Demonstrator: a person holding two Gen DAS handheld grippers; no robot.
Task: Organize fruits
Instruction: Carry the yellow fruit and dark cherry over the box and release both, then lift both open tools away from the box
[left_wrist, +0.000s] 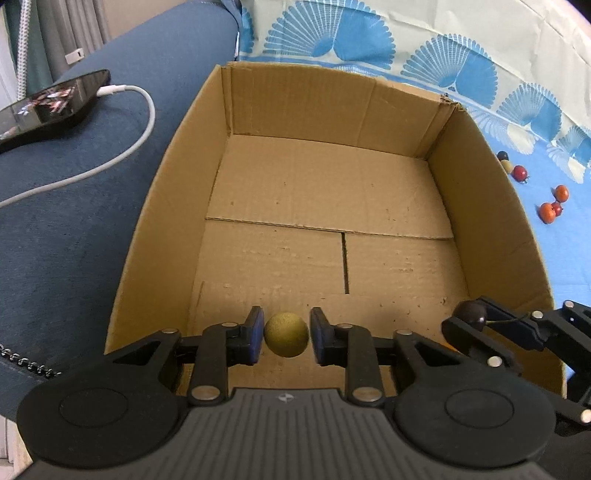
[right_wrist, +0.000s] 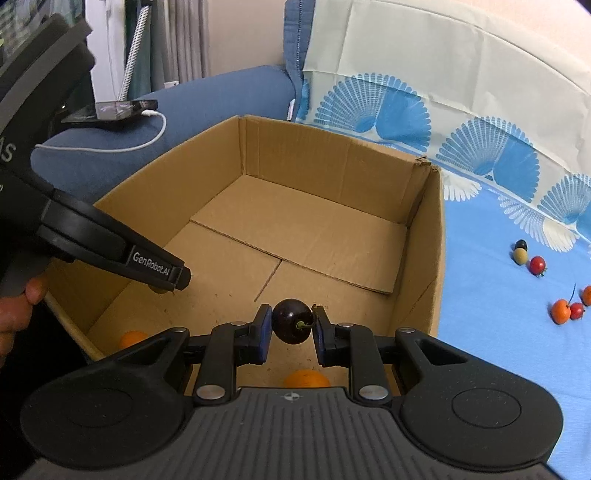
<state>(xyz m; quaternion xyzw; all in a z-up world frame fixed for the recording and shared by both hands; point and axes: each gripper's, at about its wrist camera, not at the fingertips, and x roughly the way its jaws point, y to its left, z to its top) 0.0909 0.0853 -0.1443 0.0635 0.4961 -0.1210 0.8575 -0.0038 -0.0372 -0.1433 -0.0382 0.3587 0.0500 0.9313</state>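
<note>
Above the near end of the open cardboard box (left_wrist: 480, 206) my left gripper (left_wrist: 287, 334) stands open. A yellow-green ball-shaped fruit (left_wrist: 286, 339) sits between its blue pads, with a thin gap showing on the right side. My right gripper (right_wrist: 290, 325) is shut on a dark cherry (right_wrist: 290, 317) with a green stem, also over the box (right_wrist: 424, 258). In the left wrist view the right gripper (left_wrist: 471, 319) shows at the right with the cherry (left_wrist: 471, 312). Two orange fruits (right_wrist: 133, 338) (right_wrist: 306, 378) lie on the box floor near the front wall.
Several small fruits, orange (left_wrist: 550, 210), red (right_wrist: 537, 264), pale and black, lie on the blue patterned cloth (right_wrist: 498, 350) right of the box. A phone (left_wrist: 51, 103) with a white cable rests on the blue sofa arm at the left. A hand (right_wrist: 14, 314) holds the left gripper's handle.
</note>
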